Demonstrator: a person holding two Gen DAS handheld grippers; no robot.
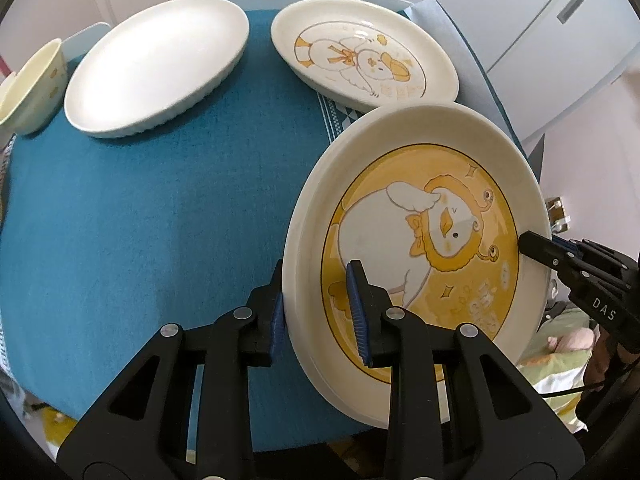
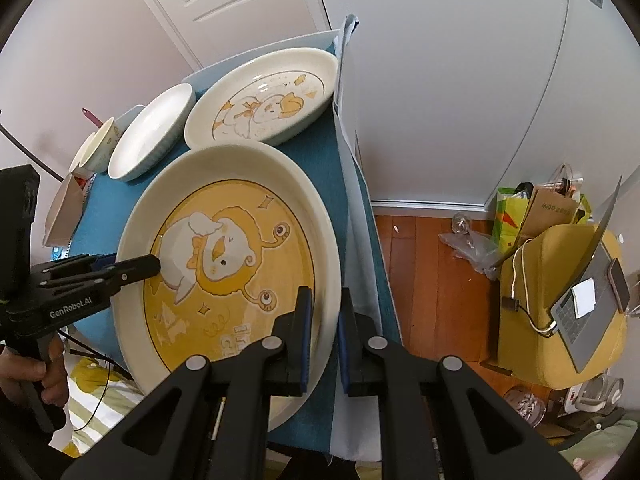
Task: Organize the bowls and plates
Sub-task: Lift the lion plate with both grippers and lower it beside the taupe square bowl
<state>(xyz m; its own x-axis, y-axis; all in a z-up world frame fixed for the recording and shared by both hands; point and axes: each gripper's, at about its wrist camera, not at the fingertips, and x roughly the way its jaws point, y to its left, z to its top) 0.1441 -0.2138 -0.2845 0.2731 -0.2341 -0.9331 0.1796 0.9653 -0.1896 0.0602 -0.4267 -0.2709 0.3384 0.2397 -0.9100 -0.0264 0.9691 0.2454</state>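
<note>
Plates and bowls were not yet gathered, as far as we could judge: nothing was stacked. On the blue-covered desk (image 1: 160,200) we saw the yellow duck plate (image 1: 420,240) nearest us, lifted and tilted above the desk's near corner. Behind it lay the pale duck plate (image 1: 360,56), beside that the plain white oval dish (image 1: 160,64), and at the far left the small cream bowl (image 1: 36,88), each apart from the others. We held the yellow plate with both tools. Our left tool (image 1: 320,312) was clamped on its left rim, one pad inside and one outside. Our right tool (image 2: 324,328) was likewise clamped on the opposite rim.
</note>
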